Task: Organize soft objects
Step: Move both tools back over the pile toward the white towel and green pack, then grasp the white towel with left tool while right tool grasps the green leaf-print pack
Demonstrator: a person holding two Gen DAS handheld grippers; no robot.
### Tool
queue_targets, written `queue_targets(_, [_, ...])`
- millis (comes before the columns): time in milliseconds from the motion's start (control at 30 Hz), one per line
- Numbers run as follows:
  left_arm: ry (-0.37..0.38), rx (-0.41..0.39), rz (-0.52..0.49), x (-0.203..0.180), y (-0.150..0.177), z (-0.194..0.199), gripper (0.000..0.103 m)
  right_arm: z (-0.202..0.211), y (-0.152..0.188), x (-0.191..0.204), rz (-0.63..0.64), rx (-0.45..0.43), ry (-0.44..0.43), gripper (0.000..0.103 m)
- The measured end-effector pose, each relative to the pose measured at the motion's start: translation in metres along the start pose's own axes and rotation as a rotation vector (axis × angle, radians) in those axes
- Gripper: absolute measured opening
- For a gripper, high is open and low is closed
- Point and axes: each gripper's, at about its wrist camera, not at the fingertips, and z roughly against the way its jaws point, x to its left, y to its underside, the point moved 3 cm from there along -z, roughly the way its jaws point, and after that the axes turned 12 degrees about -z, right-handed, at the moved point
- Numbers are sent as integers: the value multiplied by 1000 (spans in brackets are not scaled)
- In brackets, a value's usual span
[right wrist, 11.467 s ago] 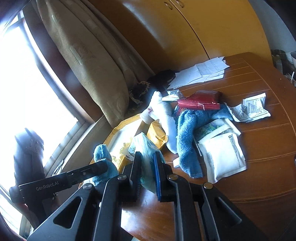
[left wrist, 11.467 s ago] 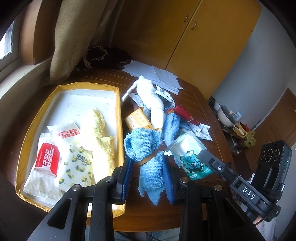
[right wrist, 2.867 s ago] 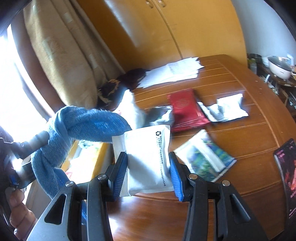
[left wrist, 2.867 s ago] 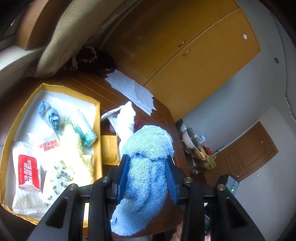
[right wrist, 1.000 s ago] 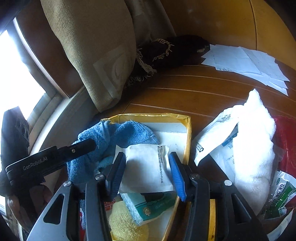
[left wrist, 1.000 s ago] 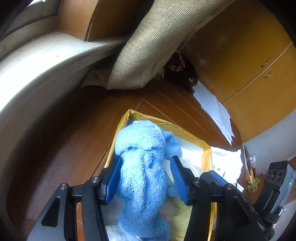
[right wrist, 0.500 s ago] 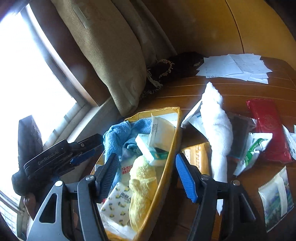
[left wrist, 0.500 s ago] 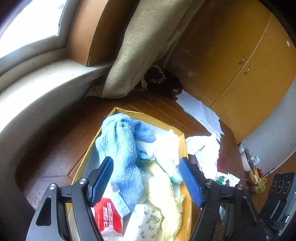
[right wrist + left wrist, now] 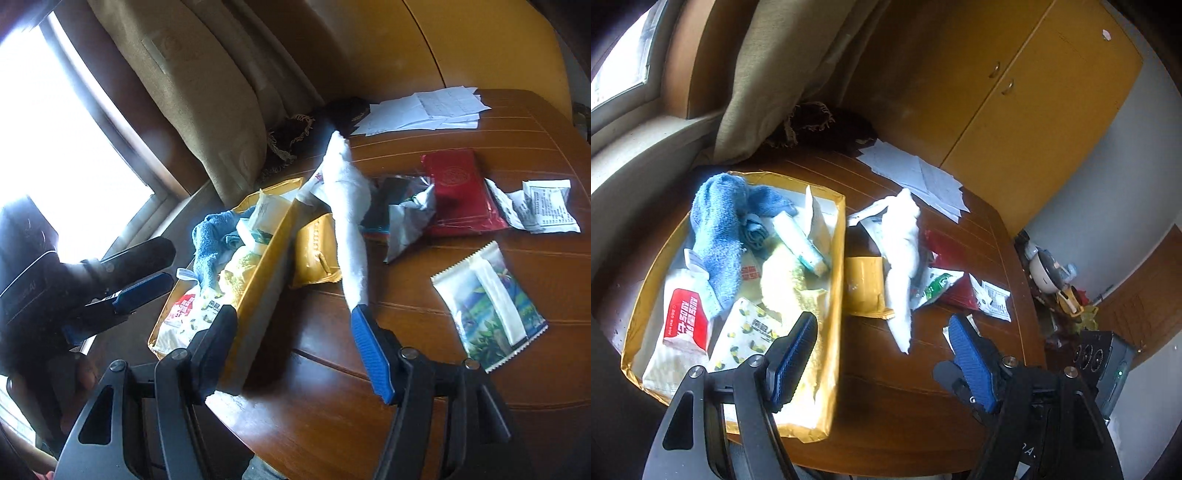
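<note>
My left gripper (image 9: 879, 332) is spread wide and empty above the gold tray (image 9: 837, 258), where the blue towel (image 9: 716, 229) lies at the far left. My right gripper (image 9: 291, 325) gapes empty too, the white towel (image 9: 349, 221) just ahead on the table (image 9: 480, 369).

Daylight from the window (image 9: 55, 147) blows out to white glare; fisheye edges bend and darken

Both tongs released; blue towel (image 9: 716, 236) and, seemingly, white packet (image 9: 817, 221) now in tray (image 9: 836, 295).
</note>
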Motion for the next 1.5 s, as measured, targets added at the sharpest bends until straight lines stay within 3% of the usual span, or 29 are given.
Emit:
queue_targets(233, [12,40,-32,-16,6,-12,77,17,-2,-40,-68,-31,68,64])
queue_targets(567, [16,67,-40,-14,6,-31,77,12,-18,-71,-78,-61,211,68])
queue_targets(733, [25,81,-40,-13,3,-41,77,14,-33,-93,-118,-75,240,68])
queue_targets(1000, [32,97,-33,-10,-4,-56,77,-3,-47,-102,-119,-48,277,68])
queue_targets(1233, [24,105,-53,-15,-16,-69,77,-15,-39,-98,-68,-42,388,68])
queue_targets(1400, [-16,124,-93,-25,-29,-90,77,-20,-27,-91,-7,-34,460,69])
queue_targets(1500, [-97,148,-137,-32,-40,-108,77,-23,-22,-87,28,-38,501,68])
